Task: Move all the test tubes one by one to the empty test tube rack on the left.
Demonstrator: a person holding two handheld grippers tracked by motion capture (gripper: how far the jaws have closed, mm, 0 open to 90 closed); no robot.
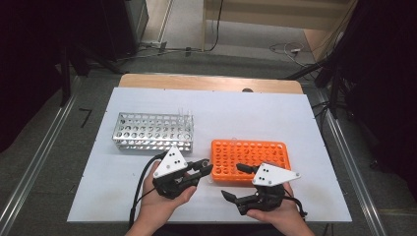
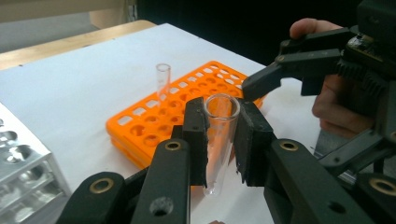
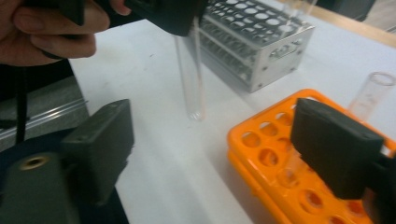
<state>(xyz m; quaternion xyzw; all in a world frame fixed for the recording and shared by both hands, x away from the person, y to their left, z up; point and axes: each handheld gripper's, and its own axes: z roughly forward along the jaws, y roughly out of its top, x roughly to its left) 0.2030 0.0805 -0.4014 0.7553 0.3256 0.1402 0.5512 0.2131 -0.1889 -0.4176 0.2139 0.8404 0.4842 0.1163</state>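
White table (image 1: 147,101), metal rack (image 1: 152,131) behind orange rack (image 1: 248,160). Left gripper view reveals left gripper (image 2: 218,135) pinching upright glass test tube (image 2: 218,140), just beside orange rack; right gripper (image 1: 235,183) spread, empty, near it.

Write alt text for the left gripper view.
The left gripper's black fingers clamp a clear test tube upright above the white table. Behind it, an orange rack holds one more tube; the right gripper reaches in from the right.

A white-topped wooden table (image 1: 216,82) on grey floor (image 1: 44,162), cables (image 1: 285,49) behind, dark surroundings
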